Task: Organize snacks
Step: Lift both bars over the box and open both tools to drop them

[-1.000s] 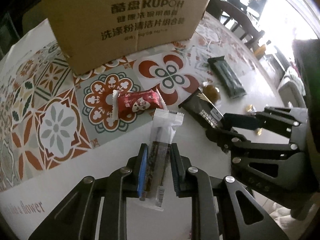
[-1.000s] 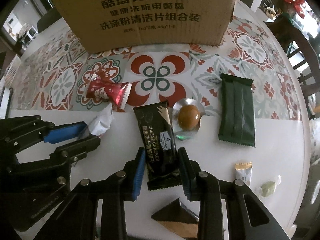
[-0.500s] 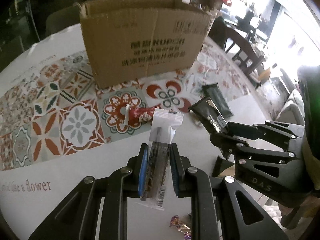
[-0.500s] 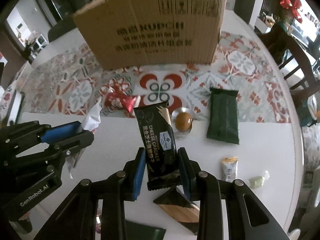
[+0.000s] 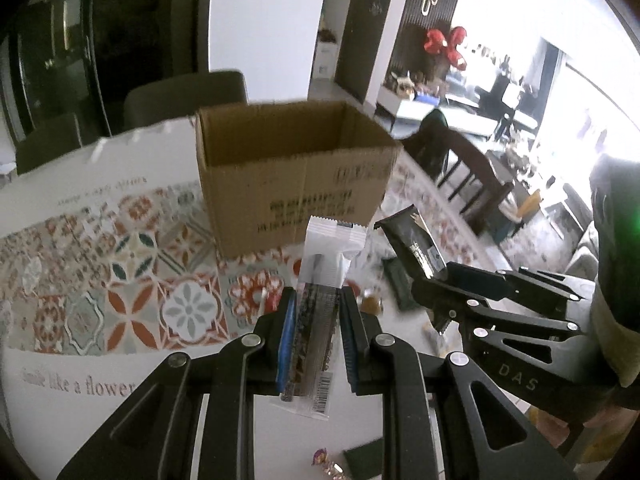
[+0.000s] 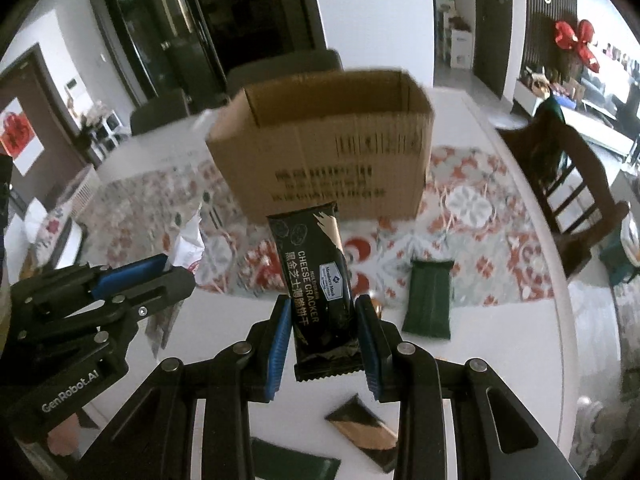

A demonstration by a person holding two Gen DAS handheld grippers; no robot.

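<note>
Carrying step: left claw (image 5: 314, 336) clenched on white-wrapped snack bar (image 5: 320, 304), right claw (image 6: 322, 340) gripping cheese cracker packet (image 6: 316, 280); next, reach over open cardboard box (image 6: 320, 152).

I'm holding a white snack bar (image 5: 320, 300) and a black cracker pack (image 6: 316, 284) upright, facing the open cardboard box (image 6: 320, 160).

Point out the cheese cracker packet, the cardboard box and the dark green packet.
cheese cracker packet (image 6: 320, 284): right wrist view, printed front.
cardboard box (image 6: 320, 160): right wrist view, near wall.
dark green packet (image 6: 428, 300): right wrist view, its middle.
</note>
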